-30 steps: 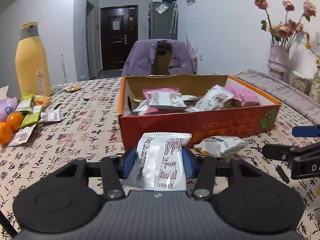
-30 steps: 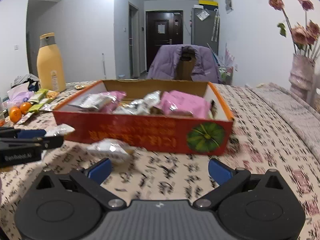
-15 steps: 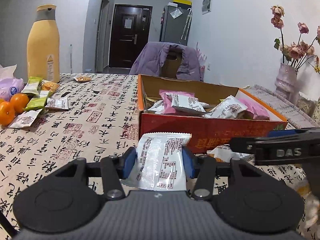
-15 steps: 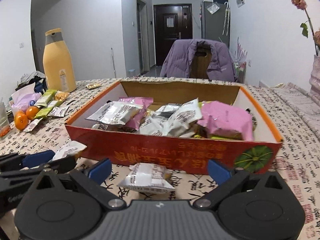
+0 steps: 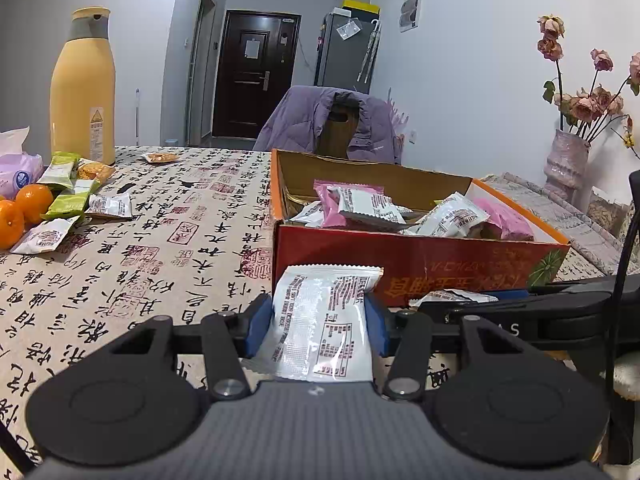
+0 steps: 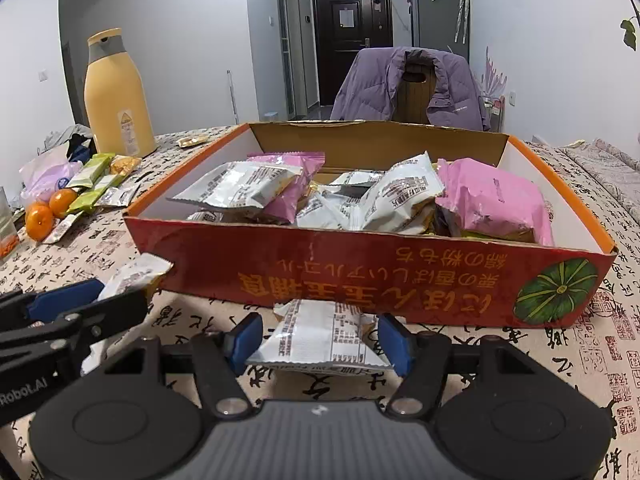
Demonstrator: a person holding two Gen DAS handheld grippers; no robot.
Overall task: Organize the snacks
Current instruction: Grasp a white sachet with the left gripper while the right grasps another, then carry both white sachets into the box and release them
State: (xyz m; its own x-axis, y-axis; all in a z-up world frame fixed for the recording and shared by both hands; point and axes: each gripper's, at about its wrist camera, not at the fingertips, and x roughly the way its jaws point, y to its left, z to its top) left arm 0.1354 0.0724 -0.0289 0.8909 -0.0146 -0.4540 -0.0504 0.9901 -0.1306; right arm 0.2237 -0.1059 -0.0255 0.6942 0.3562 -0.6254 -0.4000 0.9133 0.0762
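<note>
Left hand-held gripper [image 5: 316, 326] pinches a white snack packet [image 5: 324, 320] upright before the red box [image 5: 420, 264]. Right hand-held gripper [image 6: 320, 338], fingers spread, brackets a second white packet [image 6: 320, 338] lying on the surface [image 6: 560, 360] against the box's near wall.

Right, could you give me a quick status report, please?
Left gripper shut on white packet. Right gripper open around second packet on table, not yet clamped. Red box just ahead; nothing blocking.
</note>
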